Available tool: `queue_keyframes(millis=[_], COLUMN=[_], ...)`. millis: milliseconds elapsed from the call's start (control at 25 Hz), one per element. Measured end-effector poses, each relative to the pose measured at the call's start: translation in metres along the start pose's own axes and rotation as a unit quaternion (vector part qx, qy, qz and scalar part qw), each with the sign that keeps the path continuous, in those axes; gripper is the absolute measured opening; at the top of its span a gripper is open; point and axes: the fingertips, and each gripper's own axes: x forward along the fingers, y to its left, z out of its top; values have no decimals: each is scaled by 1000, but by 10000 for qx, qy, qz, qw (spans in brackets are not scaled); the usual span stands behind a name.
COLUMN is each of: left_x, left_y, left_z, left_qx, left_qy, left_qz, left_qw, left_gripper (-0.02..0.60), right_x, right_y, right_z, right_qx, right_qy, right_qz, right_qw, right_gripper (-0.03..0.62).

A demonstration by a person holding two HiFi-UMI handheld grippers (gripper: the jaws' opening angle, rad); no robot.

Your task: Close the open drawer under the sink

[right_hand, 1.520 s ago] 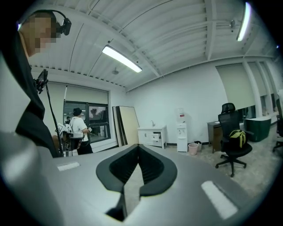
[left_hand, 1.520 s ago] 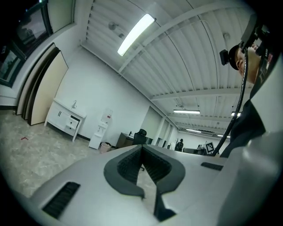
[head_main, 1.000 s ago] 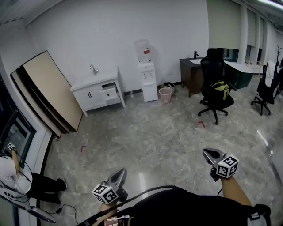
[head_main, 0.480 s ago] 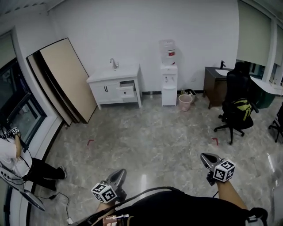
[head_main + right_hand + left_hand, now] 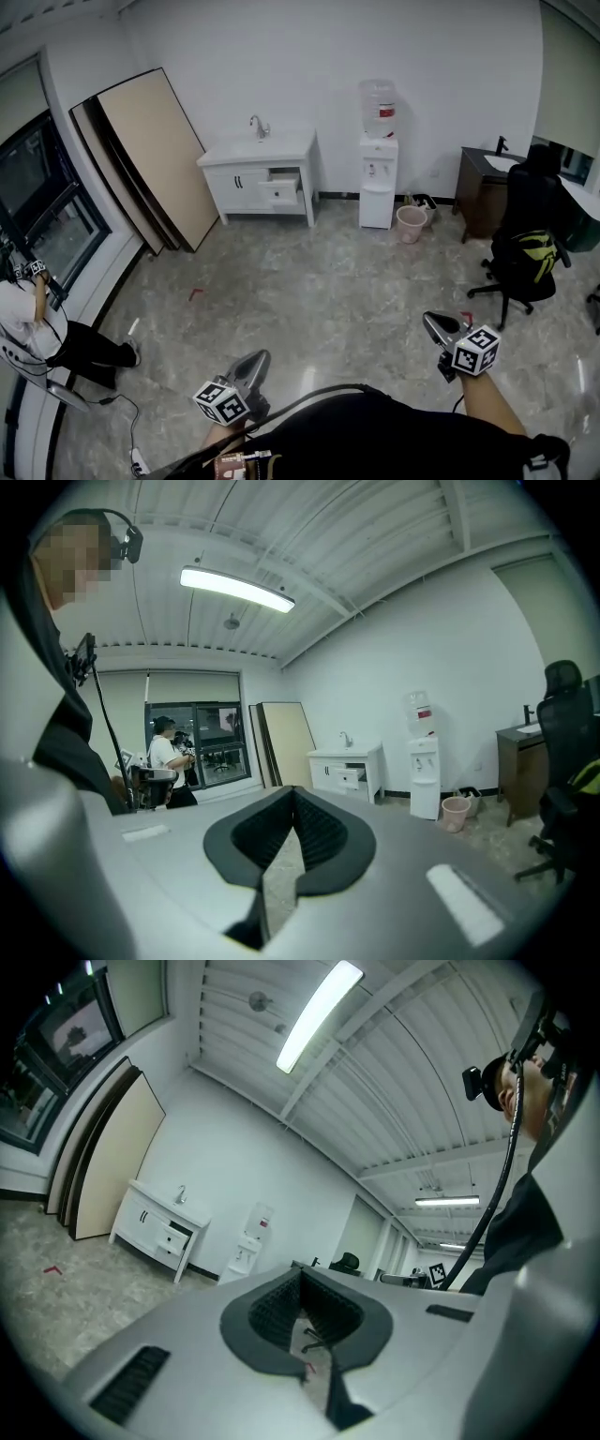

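Drawer (image 5: 282, 190) sitting open across rm; we're carrying left gripper (image 5: 255, 362) & right gripper (image 5: 434, 322) closed, empty. Off-centre push risking jamming it.

Glossy marble floor (image 5: 328, 272) (white-lacquered cab. (image 5: 240, 187))

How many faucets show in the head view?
2: a chrome faucet on the white sink cabinet, a black faucet on the dark cabinet at right. More may be hidden.

Bright, even ceiling tube light (image 5: 236, 590); fisheye bends edges, floor (image 5: 306, 373) glares faintly.
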Motion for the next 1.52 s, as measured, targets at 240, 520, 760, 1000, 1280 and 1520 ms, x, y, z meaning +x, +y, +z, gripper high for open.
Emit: queue_keyframes(millis=[240, 520, 760, 1000, 1280, 1520], left_x=[51, 127, 174, 208, 222, 258], left_y=[37, 114, 192, 256, 310, 339], left_z=[16, 45, 99, 130, 127, 133], left_qx=[-54, -227, -53, -124, -316, -319], left_qy=[45, 125, 262, 330, 323, 248], left_qz=[-5, -616, -1030, -1134, -785, -335], left_qw=[10000, 9978, 9943, 9929, 9959, 9986], left_gripper=[0, 0, 0, 0, 0, 0], right_x=[29, 102, 179, 263, 319, 391], right_y=[-44, -68, -76, -69, -105, -149], right_z=[7, 33, 67, 77, 78, 80], right_qx=[70, -18, 3, -37, 22, 21], right_qy=[29, -26, -211, -79, 35, 183], right_qz=[-202, -669, -1083, -940, -845, -231], right_qw=[9998, 9978, 9939, 9955, 9964, 9996], right_gripper=[2, 2, 2, 2, 2, 2])
